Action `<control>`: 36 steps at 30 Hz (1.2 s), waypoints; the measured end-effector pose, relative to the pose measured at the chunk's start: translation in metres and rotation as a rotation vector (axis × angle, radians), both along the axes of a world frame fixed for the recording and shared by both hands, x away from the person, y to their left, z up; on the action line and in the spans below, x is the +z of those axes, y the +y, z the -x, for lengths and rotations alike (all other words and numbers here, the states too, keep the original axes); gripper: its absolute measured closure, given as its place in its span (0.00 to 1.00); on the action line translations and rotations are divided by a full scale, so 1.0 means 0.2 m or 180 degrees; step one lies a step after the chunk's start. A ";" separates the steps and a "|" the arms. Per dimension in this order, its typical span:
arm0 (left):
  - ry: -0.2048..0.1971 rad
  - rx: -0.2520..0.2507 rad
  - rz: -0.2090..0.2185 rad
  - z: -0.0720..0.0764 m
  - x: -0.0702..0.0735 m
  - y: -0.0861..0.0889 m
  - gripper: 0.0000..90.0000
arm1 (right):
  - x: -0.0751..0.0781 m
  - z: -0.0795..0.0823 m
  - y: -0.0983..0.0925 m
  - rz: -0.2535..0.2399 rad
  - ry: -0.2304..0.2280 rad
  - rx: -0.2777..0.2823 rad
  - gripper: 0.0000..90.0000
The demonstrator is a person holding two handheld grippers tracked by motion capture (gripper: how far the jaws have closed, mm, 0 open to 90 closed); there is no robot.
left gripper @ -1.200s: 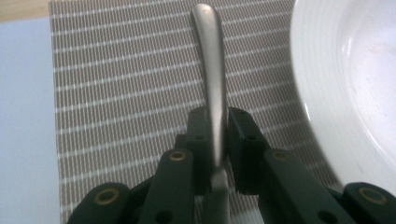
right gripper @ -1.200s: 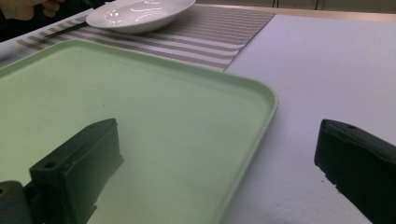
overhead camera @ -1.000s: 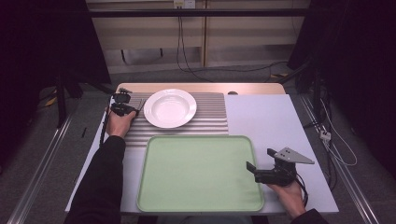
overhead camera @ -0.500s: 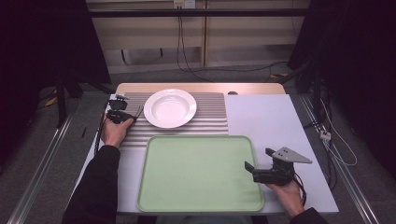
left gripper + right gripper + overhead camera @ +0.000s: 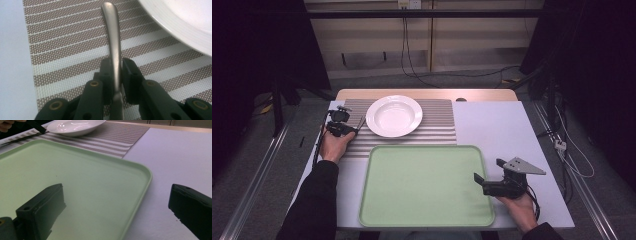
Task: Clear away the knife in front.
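I've slid left gripper (image 5: 115, 72), clamped on metal utensil handle (image 5: 113, 35), back along placemat (image 5: 439, 130) beside plate (image 5: 394, 116); right gripper (image 5: 117, 202) idle, agape

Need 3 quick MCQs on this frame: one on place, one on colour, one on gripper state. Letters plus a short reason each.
1. Where does the white plate sit?
A. on the striped mat
B. on the tray
C. on the floor

2. What colour is the tray?
A. blue
B. light green
C. red

3. How does the left gripper stand?
A. wide open, nothing in it
B. shut on the plate
C. shut on a metal utensil handle

Key: 1 A, the plate rests on the stripes beyond the tray. 2 B, the high view shows its pale green surface. 3 C, the left gripper view shows both pads pressing the handle.
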State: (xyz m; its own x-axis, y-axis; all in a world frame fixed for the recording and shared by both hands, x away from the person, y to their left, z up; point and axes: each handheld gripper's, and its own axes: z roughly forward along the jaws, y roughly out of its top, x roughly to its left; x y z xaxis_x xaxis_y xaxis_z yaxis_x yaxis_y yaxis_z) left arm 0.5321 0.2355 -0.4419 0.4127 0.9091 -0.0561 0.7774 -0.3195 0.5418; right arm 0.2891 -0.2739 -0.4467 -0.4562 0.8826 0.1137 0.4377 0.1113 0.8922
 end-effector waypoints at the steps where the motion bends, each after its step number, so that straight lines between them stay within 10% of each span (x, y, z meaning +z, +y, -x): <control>1: 0.0006 0.0008 0.0028 0.00 0.00 0.00 0.87 | 0.00 0.00 0.00 -0.0009 0.0004 0.0000 0.00; 36: 0.0176 -0.0037 -0.0076 -0.04 0.03 -0.03 0.89 | 0.00 0.00 0.00 -0.0002 0.0015 0.0007 0.00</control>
State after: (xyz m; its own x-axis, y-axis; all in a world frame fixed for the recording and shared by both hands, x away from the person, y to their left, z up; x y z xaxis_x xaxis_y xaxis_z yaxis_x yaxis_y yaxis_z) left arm 0.5406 0.2303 -0.4366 0.4200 0.9057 -0.0576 0.8021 -0.3408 0.4903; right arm 0.2897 -0.2732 -0.4472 -0.4576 0.8815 0.1163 0.4417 0.1118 0.8902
